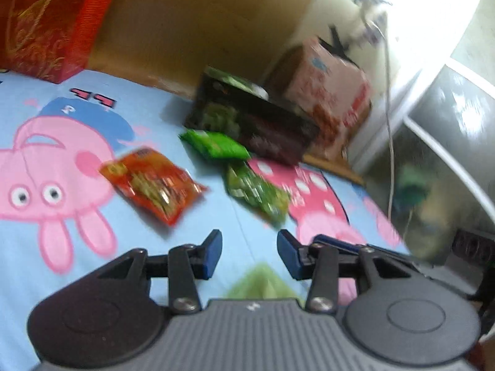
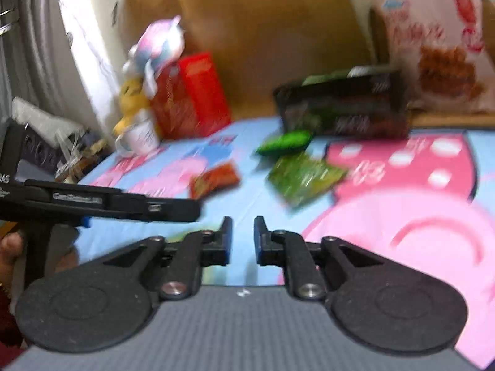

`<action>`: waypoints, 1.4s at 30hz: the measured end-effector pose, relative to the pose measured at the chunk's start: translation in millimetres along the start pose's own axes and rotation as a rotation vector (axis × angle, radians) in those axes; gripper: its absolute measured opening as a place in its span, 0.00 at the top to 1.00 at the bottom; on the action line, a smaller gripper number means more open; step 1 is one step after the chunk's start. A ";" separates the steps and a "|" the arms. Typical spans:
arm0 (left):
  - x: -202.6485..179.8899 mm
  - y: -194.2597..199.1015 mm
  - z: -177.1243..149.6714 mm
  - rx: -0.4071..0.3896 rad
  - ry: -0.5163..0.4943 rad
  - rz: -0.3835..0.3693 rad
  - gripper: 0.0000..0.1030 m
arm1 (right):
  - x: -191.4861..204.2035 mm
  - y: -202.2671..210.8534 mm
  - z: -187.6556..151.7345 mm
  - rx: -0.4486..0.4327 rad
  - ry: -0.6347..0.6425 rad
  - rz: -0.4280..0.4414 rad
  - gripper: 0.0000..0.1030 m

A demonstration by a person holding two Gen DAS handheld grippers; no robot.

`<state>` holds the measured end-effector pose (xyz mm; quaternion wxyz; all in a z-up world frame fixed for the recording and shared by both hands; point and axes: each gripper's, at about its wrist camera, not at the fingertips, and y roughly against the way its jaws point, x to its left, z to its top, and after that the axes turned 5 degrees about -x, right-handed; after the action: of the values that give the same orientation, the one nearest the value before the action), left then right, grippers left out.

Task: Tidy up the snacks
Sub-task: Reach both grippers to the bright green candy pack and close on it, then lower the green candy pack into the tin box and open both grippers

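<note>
On the cartoon-printed sheet [image 1: 46,247], just in front of the dark snack box [image 1: 256,123], three packets are seen lying loose. That box is taken as the landmark. A bright green packet [image 1: 215,144] lies touching or nearly touching the box's near lower edge; a darker green packet [image 1: 256,193] lies just nearer than that one; an orange-red packet [image 1: 153,184] lies to the box's left and nearer, apart from both green ones.

The left gripper [image 1: 249,255] is held short of the packets, jaws parted, with nothing between the blue pads [image 1: 213,256]. The right gripper [image 2: 243,239] is likewise held short, its jaws narrowly parted and empty. No packet is gripped by either.

The step in hand is judged to be the approach, before any pickup. The next move would call for one gripper to be brought down over a packet, probably the darker green one, which lies nearest ahead, and the jaws to be widened enough to span its crinkled edge.

Green packaging is seen protruding from the dark box's open top, though blur prevents its contents from being counted. To the box's right a pink printed carton [image 1: 331,99] stands on the wooden ledge; to its far left a red gift box [image 1: 52,24] stands. What either holds cannot be told.
</note>
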<state>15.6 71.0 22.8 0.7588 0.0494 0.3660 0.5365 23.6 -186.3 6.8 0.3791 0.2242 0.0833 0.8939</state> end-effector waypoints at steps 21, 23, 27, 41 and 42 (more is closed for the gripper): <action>50.3 -120.6 80.3 0.097 0.193 0.002 0.47 | -47.0 -139.4 64.4 0.183 0.169 0.061 0.58; 54.9 -117.8 79.2 0.081 0.192 0.008 0.53 | -43.8 -143.2 60.3 0.181 0.173 0.066 0.60; 59.2 -95.4 79.3 0.042 0.222 0.006 0.60 | -34.3 -133.9 57.7 0.137 0.167 0.071 0.66; -43.7 -139.8 153.2 -0.069 -0.032 -0.110 0.59 | -33.6 -66.3 101.7 -0.273 0.369 -0.193 0.66; -48.8 -155.9 155.3 -0.053 -0.046 -0.113 0.59 | -44.1 -67.8 104.3 -0.276 0.359 -0.223 0.66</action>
<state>223.8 13.5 87.3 0.7972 0.0206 0.3362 0.5010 142.4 -172.7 62.7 0.4817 -0.0028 0.0507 0.8748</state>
